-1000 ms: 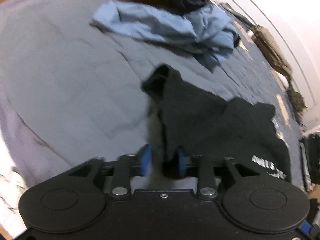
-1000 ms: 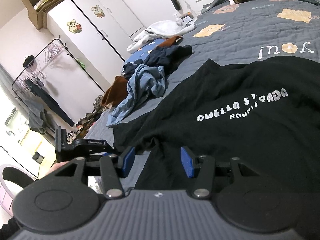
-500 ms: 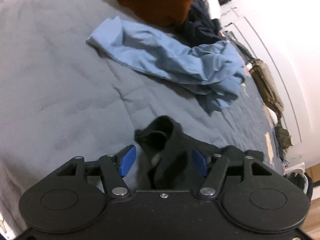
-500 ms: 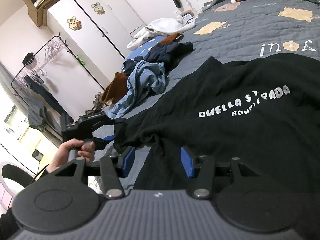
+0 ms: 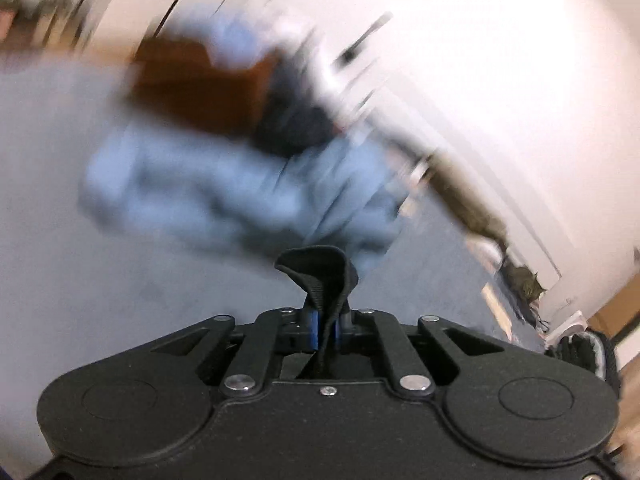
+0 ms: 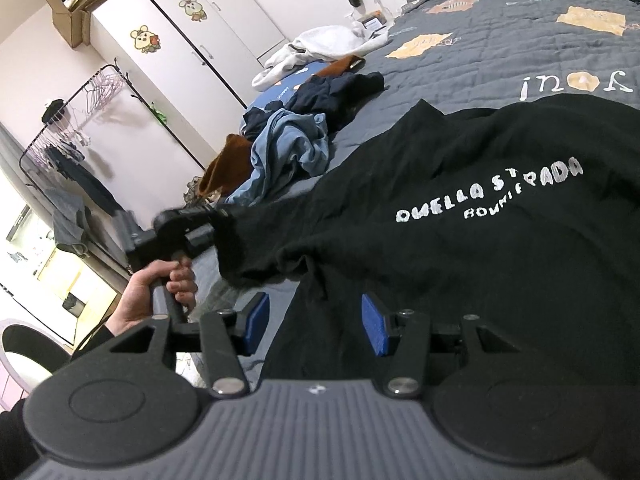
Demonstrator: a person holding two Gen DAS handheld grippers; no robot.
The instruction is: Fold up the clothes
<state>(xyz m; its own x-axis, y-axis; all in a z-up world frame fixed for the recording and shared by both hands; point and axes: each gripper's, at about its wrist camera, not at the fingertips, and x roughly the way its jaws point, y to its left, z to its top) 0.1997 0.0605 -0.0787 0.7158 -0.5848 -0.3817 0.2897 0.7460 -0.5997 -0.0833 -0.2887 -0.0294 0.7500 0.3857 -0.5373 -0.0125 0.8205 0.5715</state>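
A black shirt (image 6: 460, 240) with white lettering lies spread on the grey quilted bed (image 6: 500, 40). My left gripper (image 5: 326, 330) is closing tight on a bunched fold of the shirt's edge (image 5: 320, 276), and its blue pads press the cloth from both sides. The right wrist view shows the left gripper (image 6: 218, 220) at the shirt's left corner, lifted off the quilt, with a hand (image 6: 148, 296) on its handle. My right gripper (image 6: 316, 322) hovers open over the shirt's near edge, pads apart and pressing nothing.
A crumpled light blue garment (image 6: 288, 148), a brown one (image 6: 228, 168), a navy one (image 6: 332, 92) and a white one (image 6: 320, 40) are heaped on the bed beyond the shirt. Behind the bed stand a white wardrobe (image 6: 180, 40) and a clothes rack (image 6: 72, 120).
The left gripper opened around the shirt's corner, then shut on it and swung upward, lifting the cloth; its view is now blurred. The right gripper has stayed still and open.
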